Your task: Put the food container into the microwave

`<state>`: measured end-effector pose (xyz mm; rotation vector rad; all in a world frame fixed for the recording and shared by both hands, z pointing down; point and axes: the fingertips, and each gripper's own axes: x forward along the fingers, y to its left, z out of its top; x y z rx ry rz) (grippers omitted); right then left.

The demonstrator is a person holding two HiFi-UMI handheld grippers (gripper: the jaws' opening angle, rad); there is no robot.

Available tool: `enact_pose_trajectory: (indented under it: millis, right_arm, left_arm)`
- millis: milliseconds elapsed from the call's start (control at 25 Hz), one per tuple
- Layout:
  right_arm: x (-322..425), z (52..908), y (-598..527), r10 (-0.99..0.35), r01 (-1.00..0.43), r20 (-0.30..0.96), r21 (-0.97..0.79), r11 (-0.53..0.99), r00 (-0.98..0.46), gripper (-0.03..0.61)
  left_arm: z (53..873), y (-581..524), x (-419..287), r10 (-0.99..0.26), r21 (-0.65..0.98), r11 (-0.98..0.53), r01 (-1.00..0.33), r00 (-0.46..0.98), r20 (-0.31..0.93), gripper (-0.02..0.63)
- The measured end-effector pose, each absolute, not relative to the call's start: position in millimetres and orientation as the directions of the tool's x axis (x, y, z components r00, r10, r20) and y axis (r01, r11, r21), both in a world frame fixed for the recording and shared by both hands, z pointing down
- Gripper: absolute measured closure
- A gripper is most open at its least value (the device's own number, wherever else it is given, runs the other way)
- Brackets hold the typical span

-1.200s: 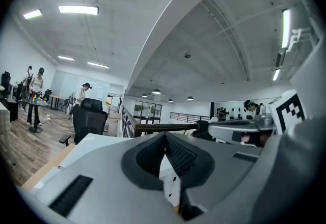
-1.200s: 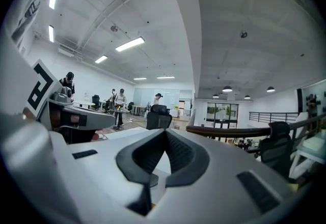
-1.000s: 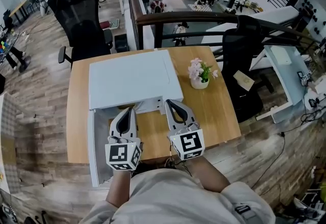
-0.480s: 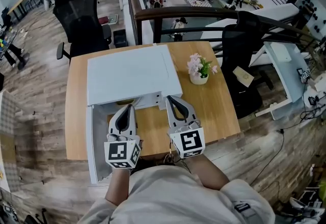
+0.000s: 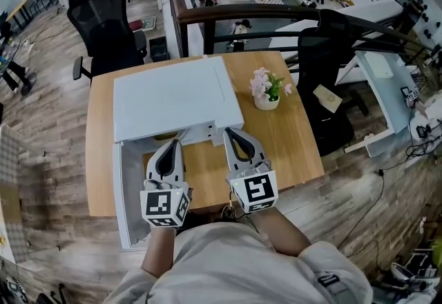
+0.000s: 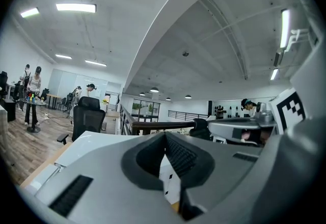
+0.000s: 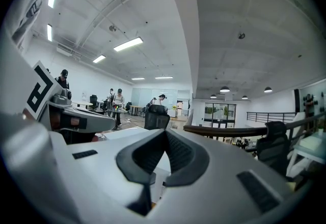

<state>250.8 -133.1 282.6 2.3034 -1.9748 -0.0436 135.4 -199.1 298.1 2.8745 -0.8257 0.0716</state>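
wood-plank floor and an open office spread around the light wooden surface (image 5: 297, 150) you stand at. on it sits the white box-shaped microwave (image 5: 173, 95). its white door (image 5: 128, 199) hangs open off the microwave's front left corner, swung toward you. a small white pot of pink flowers (image 5: 266, 95) stands just right of the microwave.

you hold your left tongs (image 5: 172, 144) level, right in front of the microwave's mouth and just beside the open door. your right tongs (image 5: 230, 133) point at the microwave's front right corner. both pairs are pinched closed, tips meeting, with nothing between them.

the food container is in neither pair, and it is nowhere on the bare wood around the microwave. only a tan sliver (image 5: 166, 135) shows under the microwave's front edge, just beyond the left tongs, and you cannot tell whether that is the container already inside. if it is, it lies straight ahead of your left hand, the nearer one. its long axis cannot be read. the open door beside that hand would then be what remains.
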Motion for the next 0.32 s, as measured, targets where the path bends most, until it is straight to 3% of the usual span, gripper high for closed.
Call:
enact_pose_trajectory:
  millis: [320]
  right_arm:
    - [251.0, 280.7, -133.7, -0.987, -0.983, 0.050, 0.106, -0.150, 0.156, 0.577]
  left_arm:
    - [298.4, -196.9, 139.0, -0.512, 0.135, -0.844, -0.519, 0.854, 0.087, 0.603]
